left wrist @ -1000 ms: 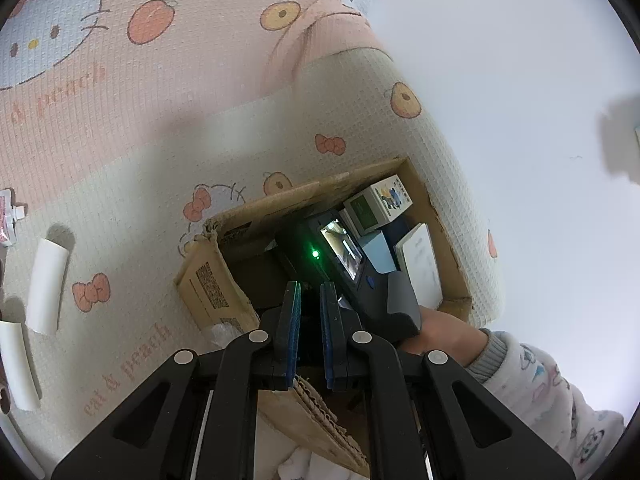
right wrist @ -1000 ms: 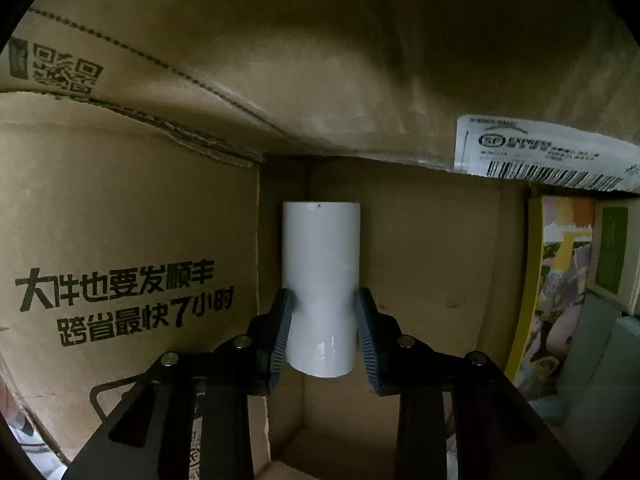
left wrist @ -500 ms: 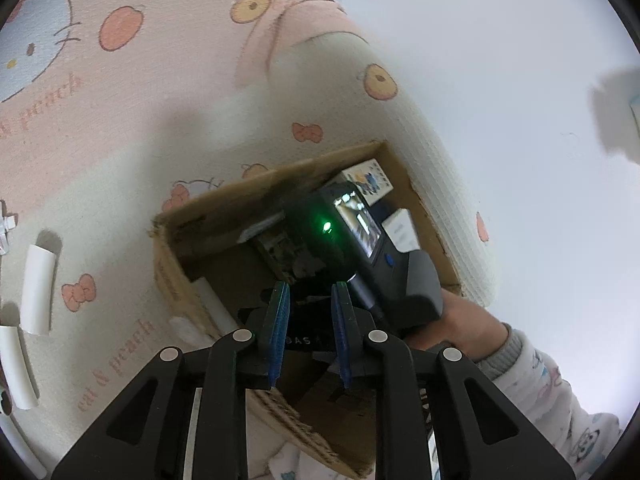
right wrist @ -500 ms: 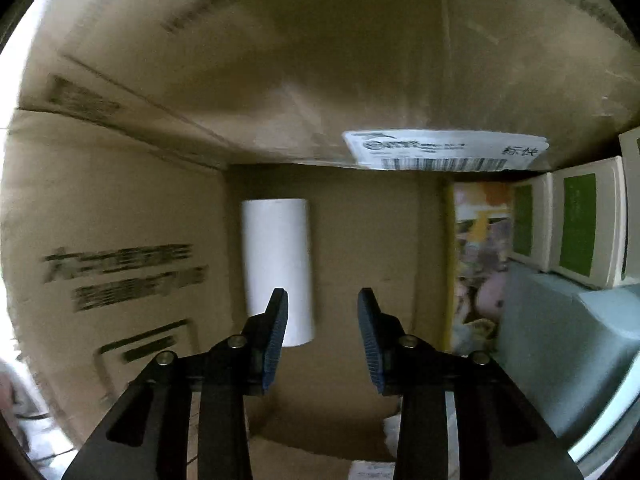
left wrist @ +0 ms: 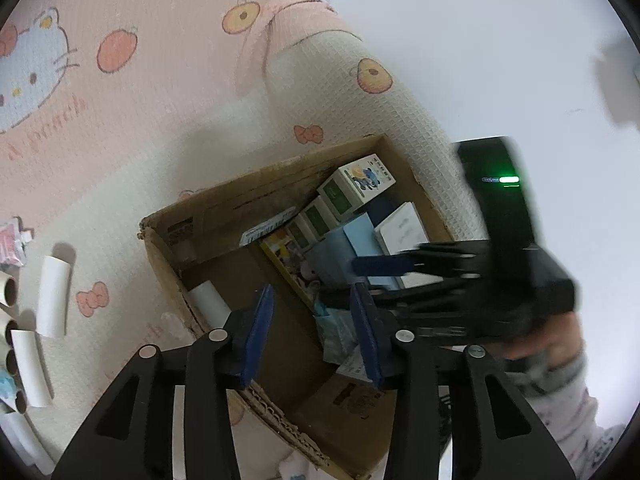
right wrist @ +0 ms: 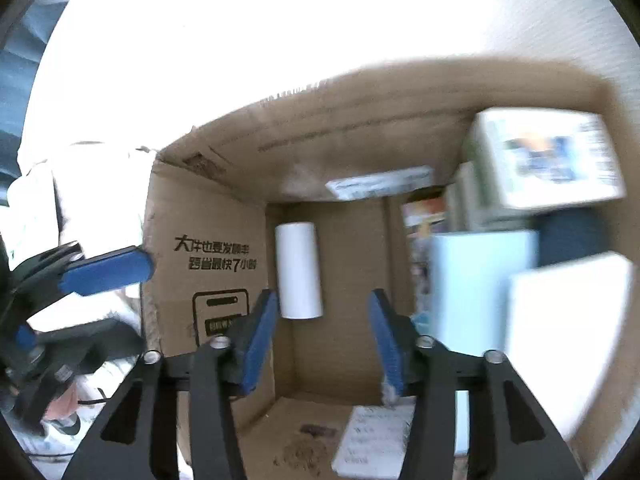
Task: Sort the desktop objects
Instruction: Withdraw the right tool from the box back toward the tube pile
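While both of my grippers' jaws are opening on nothing, the right gripper (right wrist: 322,328) above the cardboard box (left wrist: 168,240) and the left gripper (left wrist: 312,332) over its near edge, I count one white roll (right wrist: 299,270) delivered, lying on the box floor beside the packed small boxes (left wrist: 356,188). Farther out on the mat (left wrist: 120,160), several paper tubes (left wrist: 52,298) await sorting.

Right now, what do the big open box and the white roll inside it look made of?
Box: corrugated cardboard, matte brown; fluted edge shows at the rim, black print on the wall. White roll: probably paper or thin card, smooth matte white, curved like a tube; I can't tell whether it's hollow.
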`<state>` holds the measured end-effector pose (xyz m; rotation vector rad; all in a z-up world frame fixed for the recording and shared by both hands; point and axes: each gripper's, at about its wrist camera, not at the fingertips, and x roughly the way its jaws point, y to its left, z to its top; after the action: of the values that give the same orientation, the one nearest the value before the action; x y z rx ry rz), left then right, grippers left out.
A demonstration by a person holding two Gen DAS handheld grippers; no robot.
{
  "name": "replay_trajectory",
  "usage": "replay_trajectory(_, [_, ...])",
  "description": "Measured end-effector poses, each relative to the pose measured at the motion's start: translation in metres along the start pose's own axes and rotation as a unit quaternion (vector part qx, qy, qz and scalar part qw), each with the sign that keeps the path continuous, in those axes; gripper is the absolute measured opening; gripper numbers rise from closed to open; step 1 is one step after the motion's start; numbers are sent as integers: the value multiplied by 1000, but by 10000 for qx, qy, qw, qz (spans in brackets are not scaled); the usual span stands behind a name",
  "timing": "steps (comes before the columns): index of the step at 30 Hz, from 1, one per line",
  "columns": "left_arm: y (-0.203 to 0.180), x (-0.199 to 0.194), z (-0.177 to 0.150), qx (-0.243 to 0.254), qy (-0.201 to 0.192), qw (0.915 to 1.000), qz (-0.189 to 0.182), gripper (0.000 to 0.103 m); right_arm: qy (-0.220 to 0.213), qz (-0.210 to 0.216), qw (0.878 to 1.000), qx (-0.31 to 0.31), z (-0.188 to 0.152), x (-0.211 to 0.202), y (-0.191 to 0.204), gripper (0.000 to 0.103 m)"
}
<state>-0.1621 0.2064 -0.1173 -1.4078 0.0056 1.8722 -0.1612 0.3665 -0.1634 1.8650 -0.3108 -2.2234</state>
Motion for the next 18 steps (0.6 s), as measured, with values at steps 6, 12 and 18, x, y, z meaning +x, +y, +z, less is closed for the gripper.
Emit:
replay_trajectory(6, [6,-19,-26,-62,-458,9989,124,64,-877,-261,9957,-111,-34,-44,35,52])
replay_trajectory(12, [23,-52,-65,-272,-1108,9934,92,73,-1682,-878,9815,-254,-63,-60,70,52])
replay_trajectory(18, [20,-76,-99,361,-1844,9792,761,76,-1973,-673,9775,-333,-89,-79,77,52])
